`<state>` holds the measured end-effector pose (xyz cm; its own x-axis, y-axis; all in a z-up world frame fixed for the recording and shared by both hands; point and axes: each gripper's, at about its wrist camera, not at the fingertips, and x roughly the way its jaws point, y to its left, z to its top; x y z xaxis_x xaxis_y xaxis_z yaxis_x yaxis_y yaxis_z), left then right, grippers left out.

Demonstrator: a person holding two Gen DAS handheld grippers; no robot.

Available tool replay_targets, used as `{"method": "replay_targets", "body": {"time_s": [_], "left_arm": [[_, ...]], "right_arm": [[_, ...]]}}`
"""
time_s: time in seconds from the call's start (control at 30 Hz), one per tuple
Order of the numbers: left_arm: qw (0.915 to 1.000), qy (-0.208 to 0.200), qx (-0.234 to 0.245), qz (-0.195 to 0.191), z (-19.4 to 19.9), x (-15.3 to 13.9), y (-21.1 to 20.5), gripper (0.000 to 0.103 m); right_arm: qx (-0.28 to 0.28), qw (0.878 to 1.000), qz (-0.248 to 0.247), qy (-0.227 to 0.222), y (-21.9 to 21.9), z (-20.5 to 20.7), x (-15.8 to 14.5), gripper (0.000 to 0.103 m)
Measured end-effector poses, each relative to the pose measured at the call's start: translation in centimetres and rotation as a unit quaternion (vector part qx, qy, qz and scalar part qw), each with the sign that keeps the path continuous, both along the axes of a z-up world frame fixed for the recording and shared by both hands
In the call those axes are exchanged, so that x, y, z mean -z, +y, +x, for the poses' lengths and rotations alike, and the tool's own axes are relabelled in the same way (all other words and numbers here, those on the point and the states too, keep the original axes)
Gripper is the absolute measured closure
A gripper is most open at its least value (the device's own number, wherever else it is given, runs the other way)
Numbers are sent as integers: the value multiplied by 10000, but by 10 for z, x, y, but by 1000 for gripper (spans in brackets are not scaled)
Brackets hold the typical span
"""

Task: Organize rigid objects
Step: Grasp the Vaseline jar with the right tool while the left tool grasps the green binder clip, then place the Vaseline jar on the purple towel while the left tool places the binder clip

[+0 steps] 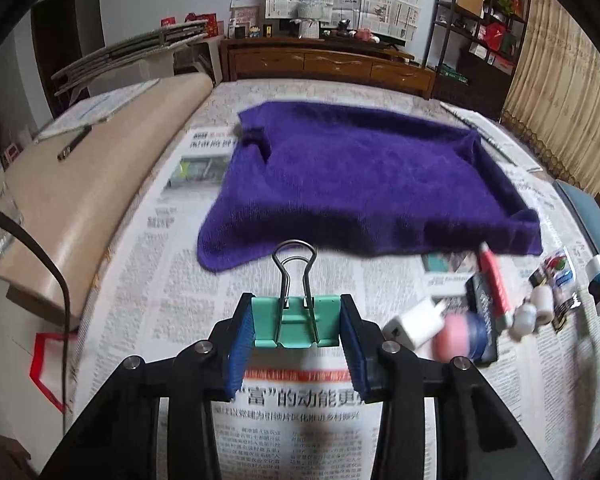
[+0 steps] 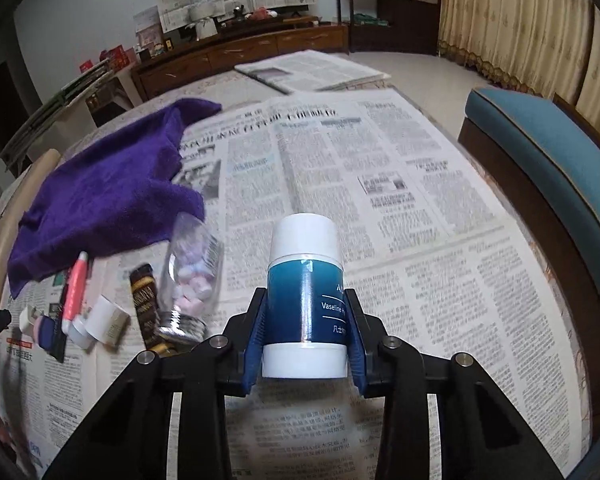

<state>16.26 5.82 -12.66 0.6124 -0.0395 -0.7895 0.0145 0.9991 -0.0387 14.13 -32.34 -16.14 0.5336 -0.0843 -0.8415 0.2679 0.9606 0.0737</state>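
Left claw (image 1: pixel 296 330) clamps green binder clip (image 1: pixel 294 326); right claw (image 2: pixel 305 344) clamps blue-and-white bottle (image 2: pixel 305 300). Keep grips firm, carry level toward purple cloth (image 1: pixel 360 176), set down gently apart.

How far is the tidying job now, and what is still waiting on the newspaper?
Nothing looks sorted yet. In hand: the left gripper is shut on a green binder clip, and the right gripper is shut on a blue Vaseline tube. Left: a white charger, a red pen, a candy jar on its side and other small items in a loose pile by the purple cloth.
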Motion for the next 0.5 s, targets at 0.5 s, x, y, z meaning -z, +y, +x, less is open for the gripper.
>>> {"method": "replay_targets", "body": {"time_s": [0.5], "left_arm": [[9989,-273,227,-302,102,-57,-7,64]], "right_arm": [[-1350,9893,348,-425,108,137,-56,67]]}}
